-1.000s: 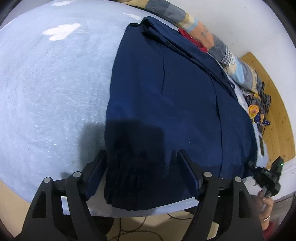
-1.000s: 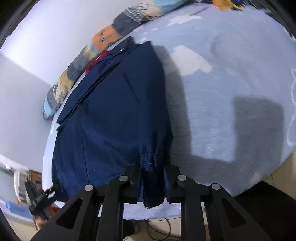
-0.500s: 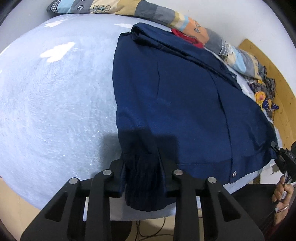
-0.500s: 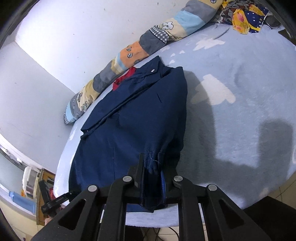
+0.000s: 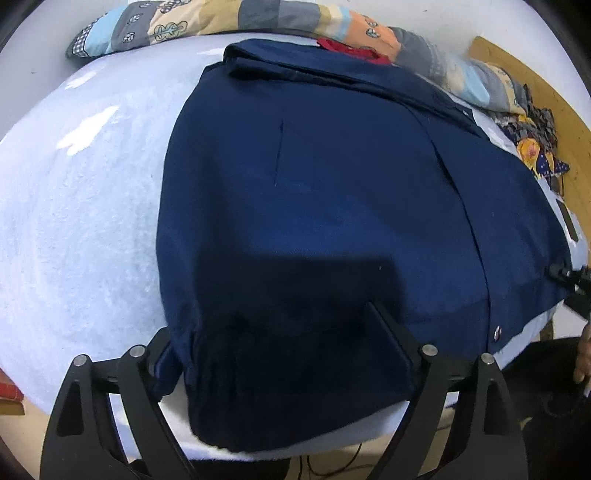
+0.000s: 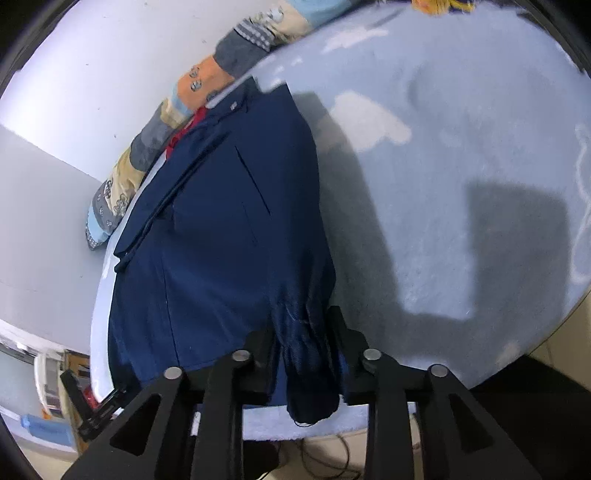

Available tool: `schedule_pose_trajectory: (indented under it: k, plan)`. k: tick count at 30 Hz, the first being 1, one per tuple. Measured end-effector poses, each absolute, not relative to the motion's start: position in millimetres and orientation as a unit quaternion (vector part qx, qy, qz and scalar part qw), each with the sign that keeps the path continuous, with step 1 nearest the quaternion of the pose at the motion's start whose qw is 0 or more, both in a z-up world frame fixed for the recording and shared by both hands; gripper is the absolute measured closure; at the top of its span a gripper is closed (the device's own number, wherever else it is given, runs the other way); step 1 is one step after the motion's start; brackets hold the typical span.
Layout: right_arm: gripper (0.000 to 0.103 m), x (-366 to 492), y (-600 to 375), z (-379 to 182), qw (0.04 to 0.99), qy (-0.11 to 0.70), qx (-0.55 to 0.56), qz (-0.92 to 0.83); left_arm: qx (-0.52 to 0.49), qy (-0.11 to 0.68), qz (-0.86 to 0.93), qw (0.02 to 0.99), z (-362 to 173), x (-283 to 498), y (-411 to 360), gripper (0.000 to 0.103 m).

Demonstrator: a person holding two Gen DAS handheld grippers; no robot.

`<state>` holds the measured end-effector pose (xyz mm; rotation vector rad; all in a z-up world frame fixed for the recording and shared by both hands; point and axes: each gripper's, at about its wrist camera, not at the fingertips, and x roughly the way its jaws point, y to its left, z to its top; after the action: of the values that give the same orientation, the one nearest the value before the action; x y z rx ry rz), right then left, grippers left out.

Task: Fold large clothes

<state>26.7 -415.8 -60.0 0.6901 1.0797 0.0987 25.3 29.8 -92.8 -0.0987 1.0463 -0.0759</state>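
Observation:
A dark navy jacket (image 5: 332,184) lies flat on a pale blue fleece bed cover (image 5: 74,221), its lower edge hanging over the near edge of the bed. My left gripper (image 5: 275,343) is over the ribbed hem corner. Its jaws are opening wide and the cloth between them is not pinched. In the right wrist view the jacket (image 6: 221,258) runs away from my right gripper (image 6: 303,343). These jaws are opening too, and the bunched hem corner hangs loosely between the fingers. The right gripper (image 5: 567,278) also shows at the far hem corner in the left view.
A long patchwork bolster (image 5: 258,18) lies along the wall behind the jacket, with a red garment (image 5: 347,48) against it. A heap of patterned cloth (image 5: 535,147) sits at the far right. The pale blue cover (image 6: 443,184) stretches wide beside the jacket. Cables lie on the floor below.
The left jaws closed on the hem half a second ago and have since spread wide, letting it go. The right jaws, tight on the other corner, have widened. The left gripper moved closer to the jacket.

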Motion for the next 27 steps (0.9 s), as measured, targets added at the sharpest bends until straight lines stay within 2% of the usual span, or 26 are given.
schedule_pose_trajectory:
  k: [2,3,4,5,6,7,16,27]
  plan:
    - [0.067,29,-412,-71,0.787,0.52,0.328,0.053,-0.04,0.484,-0.035,0.873,-89,25,28,0.03]
    - [0.069,30,-407,-77,0.783,0.527,0.326,0.057,-0.029,0.475,-0.031,0.879,-85,23,26,0.05]
    - [0.073,31,-404,-77,0.786,0.527,0.318,0.055,-0.026,0.469,-0.033,0.882,-82,22,25,0.078]
    - [0.086,31,-400,-73,0.798,0.52,0.299,0.053,-0.028,0.459,-0.038,0.887,-75,20,25,0.079]
    - [0.092,31,-397,-69,0.805,0.515,0.287,0.058,-0.036,0.451,-0.042,0.891,-71,19,25,0.082]
    - [0.094,30,-394,-63,0.816,0.507,0.273,0.056,-0.046,0.439,-0.049,0.896,-66,15,27,0.082]
    - [0.095,-1,-404,-11,0.859,0.387,0.313,0.125,-0.098,0.371,-0.062,0.921,-34,-2,43,0.085]
    - [0.095,-46,-423,12,0.855,0.346,0.35,0.163,-0.132,0.368,-0.068,0.918,-21,-26,73,0.085]
